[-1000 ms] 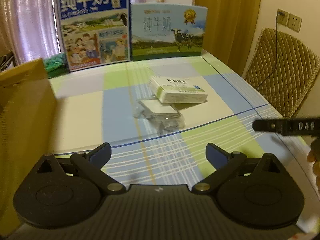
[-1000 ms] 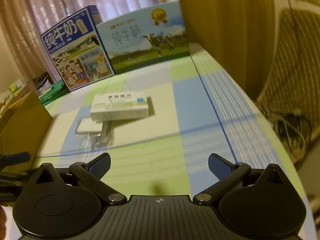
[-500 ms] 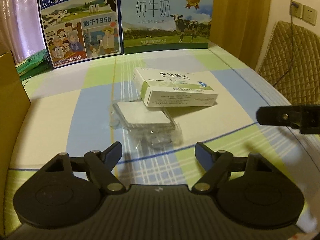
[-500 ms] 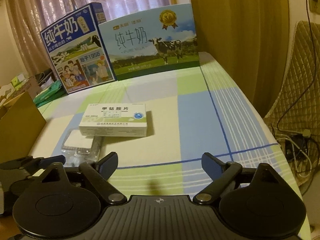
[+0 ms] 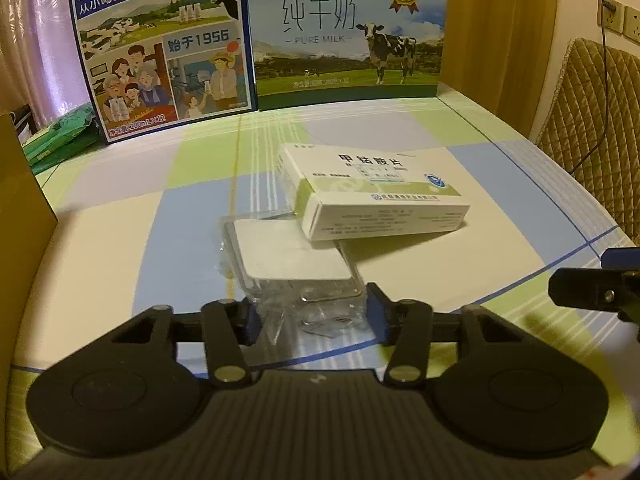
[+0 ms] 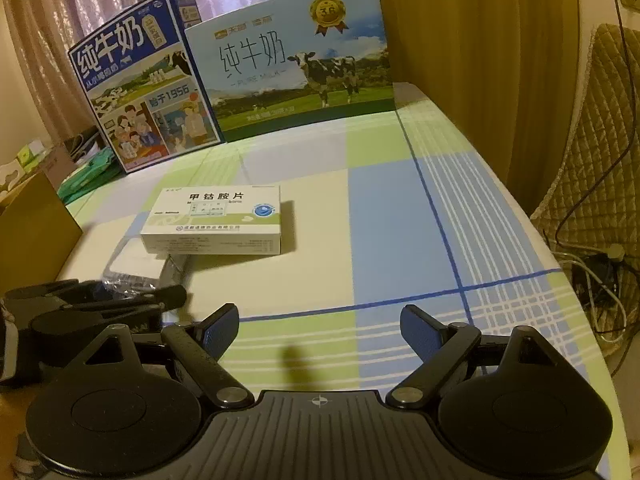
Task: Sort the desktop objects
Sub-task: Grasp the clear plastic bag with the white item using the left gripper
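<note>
A clear plastic packet (image 5: 292, 260) with a white card and a flat metal piece inside lies on the checked tablecloth (image 5: 400, 132). A white and green medicine box (image 5: 376, 196) rests partly on its far end. My left gripper (image 5: 314, 316) has its blue pads against both sides of the packet's near end, shut on it. In the right wrist view, the packet (image 6: 136, 264) sits in front of the medicine box (image 6: 218, 220), and the left gripper's black fingers (image 6: 120, 300) reach it from the left. My right gripper (image 6: 320, 332) hovers open over bare cloth near the front edge, holding nothing.
Two large milk cartons (image 5: 160, 40) (image 5: 348, 32) stand along the back of the table. A brown cardboard box (image 5: 20, 220) sits at the left edge with a green packet (image 5: 60, 140) behind it. A quilted chair (image 5: 592, 120) and cables (image 6: 600, 280) are past the right edge.
My left gripper moved forward to the packet and its fingers narrowed around its near end. The right gripper drifted slightly and stayed open.
</note>
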{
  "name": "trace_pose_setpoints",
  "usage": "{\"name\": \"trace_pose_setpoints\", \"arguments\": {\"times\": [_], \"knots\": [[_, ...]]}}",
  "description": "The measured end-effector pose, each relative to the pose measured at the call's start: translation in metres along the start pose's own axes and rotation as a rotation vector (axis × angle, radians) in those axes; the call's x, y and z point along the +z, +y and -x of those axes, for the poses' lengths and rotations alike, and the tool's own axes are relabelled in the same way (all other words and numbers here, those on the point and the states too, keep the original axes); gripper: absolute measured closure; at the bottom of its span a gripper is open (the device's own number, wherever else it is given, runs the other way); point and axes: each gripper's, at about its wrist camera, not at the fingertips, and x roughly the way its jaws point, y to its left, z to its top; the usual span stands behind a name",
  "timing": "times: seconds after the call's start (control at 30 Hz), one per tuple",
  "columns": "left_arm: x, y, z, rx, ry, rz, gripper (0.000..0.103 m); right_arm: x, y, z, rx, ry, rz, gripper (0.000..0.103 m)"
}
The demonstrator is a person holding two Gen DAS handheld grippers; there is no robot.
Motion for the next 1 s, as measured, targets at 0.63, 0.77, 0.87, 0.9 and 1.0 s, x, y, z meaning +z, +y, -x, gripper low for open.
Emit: {"name": "trace_pose_setpoints", "arguments": {"times": [0.63,0.77,0.87,0.9,1.0], "knots": [[-0.037,0.019,0.062,-0.131,0.030,-0.081,0.073,-0.002,0.011,0.001,0.020,0.008,0.019,0.017],[-0.033,0.034,0.064,-0.116,0.023,-0.053,0.073,-0.001,0.017,0.003,0.057,0.004,-0.020,0.017],[-0.028,0.043,0.064,-0.095,0.005,-0.034,0.073,0.000,0.028,0.002,0.078,-0.004,-0.035,0.017],[-0.026,0.048,0.064,-0.101,0.002,-0.019,0.073,0.001,0.033,0.001,0.082,-0.006,-0.027,0.017],[-0.022,0.062,0.064,-0.107,-0.005,0.014,0.073,0.004,0.048,-0.009,0.088,-0.003,-0.010,0.017]]}}
